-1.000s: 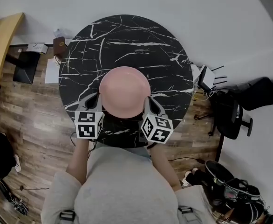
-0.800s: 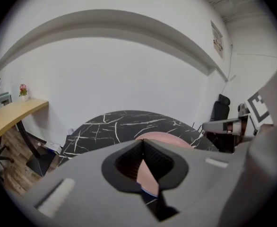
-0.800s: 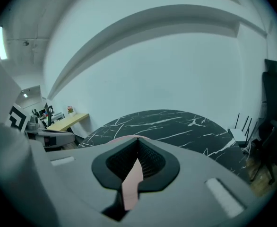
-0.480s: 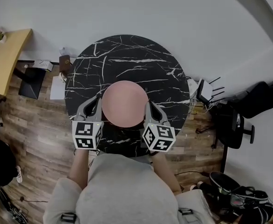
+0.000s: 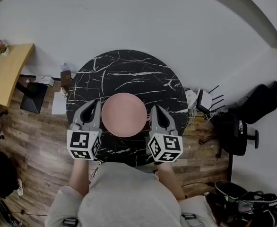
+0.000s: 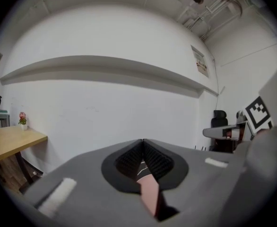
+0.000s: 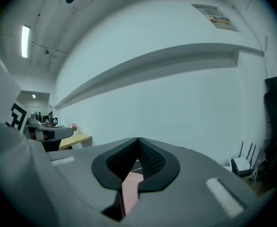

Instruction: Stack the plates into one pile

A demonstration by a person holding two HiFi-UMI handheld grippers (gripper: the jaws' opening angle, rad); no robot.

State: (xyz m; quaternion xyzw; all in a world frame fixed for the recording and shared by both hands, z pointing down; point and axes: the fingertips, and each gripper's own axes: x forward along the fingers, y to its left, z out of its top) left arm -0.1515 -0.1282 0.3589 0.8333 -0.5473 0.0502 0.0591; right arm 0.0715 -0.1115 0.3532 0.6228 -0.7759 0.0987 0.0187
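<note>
I see the pink plate (image 5: 124,114) lying flat on the round black marble table (image 5: 129,70), between my two grippers. From the head view it reads as one plain round disc, salmon pink and matt, with a slightly paler band round its rim. Only one outline shows, so I cannot tell whether more than one plate lies there.

The left gripper (image 5: 97,101) sits just to the plate's left and the right gripper (image 5: 153,107) just to its right. Both point away from me, and their marker cubes are the parts closest to me. Their tips come level with the plate's far half, and neither touches its edge.

In the left gripper view, the left gripper (image 6: 142,141) has its jaws pressed together at the tips with nothing caught between them. Through the slot behind the tips I see a sliver of the plate (image 6: 150,195), below the jaws and a little to their right.

The right gripper view mirrors this. The right gripper (image 7: 138,139) is closed tip to tip and empty, with the pink of the plate (image 7: 129,188) showing below the jaws, a little to their left. Both gripper views look out at a white wall (image 6: 105,108) beyond the table.
</note>
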